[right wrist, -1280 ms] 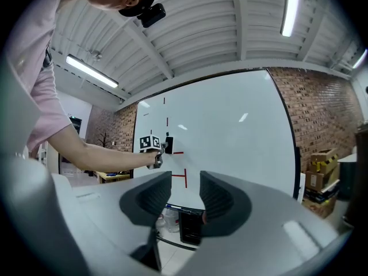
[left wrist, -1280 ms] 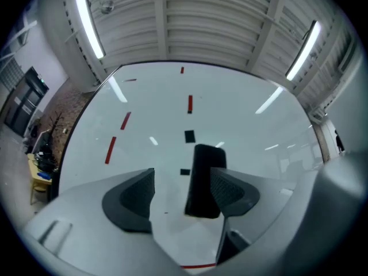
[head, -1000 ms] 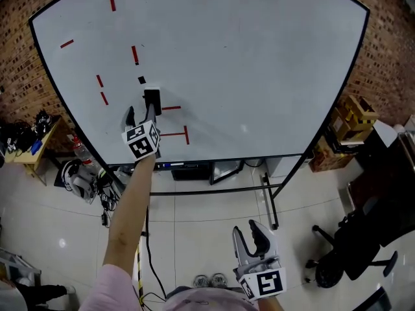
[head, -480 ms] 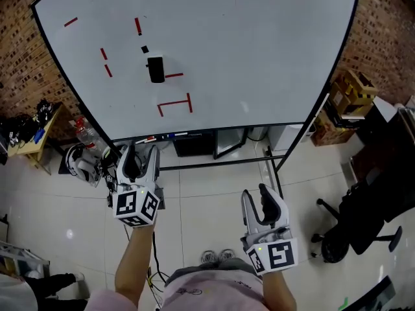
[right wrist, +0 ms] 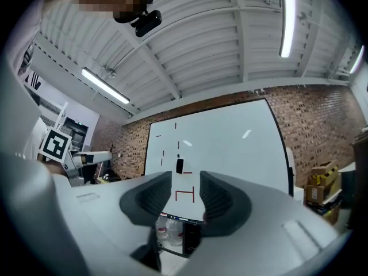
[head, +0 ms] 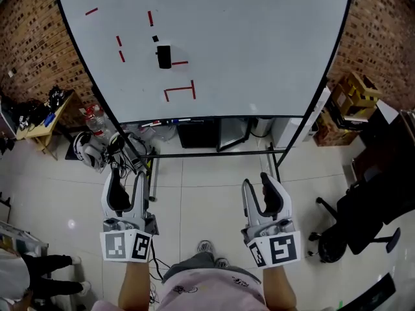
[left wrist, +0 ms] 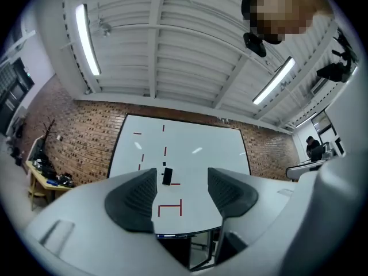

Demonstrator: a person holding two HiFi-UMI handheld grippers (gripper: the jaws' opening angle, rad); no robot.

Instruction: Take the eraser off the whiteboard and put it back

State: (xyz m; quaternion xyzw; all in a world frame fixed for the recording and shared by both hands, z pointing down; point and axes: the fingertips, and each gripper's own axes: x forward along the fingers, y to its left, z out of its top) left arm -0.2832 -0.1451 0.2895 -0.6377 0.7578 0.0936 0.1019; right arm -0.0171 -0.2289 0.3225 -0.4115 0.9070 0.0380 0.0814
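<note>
Brick walls (head: 32, 50) and a pale tiled floor (head: 207, 193) enclose the work area.

Head view: a whiteboard (head: 259, 44) on a black-framed stand fills the upper frame. The eraser (head: 164, 56) sits upright on the board face at about 11 o'clock from frame centre, among short red marks (head: 180, 91), with a small black square just above it at 12 o'clock. The left gripper (head: 127, 177) is at 7 o'clock and the right gripper (head: 260, 185) at 5 o'clock. Both are held low over the floor, well apart from the board, with their fingers pointing toward 12 o'clock. Each forearm enters from the 6 o'clock edge, and the marker cubes face the camera. A cluttered table (head: 45, 118) stands at 9 o'clock, cardboard boxes (head: 353, 105) at 3 o'clock and an office chair (head: 363, 225) at 4 o'clock.

Left gripper view: the jaws stand apart with nothing between the pads. The distant board shows through the gap, and the eraser appears on it just beside the left pad's tip, at 12 o'clock from the gap. The camera is tilted up, so ceiling beams and strip lights fill the upper half.

Right gripper view: the jaws are apart, with a narrower gap than the left pair and nothing in it. The eraser on the board lies at 12 o'clock above the gap. The left gripper's marker cube shows at 9 o'clock.
</note>
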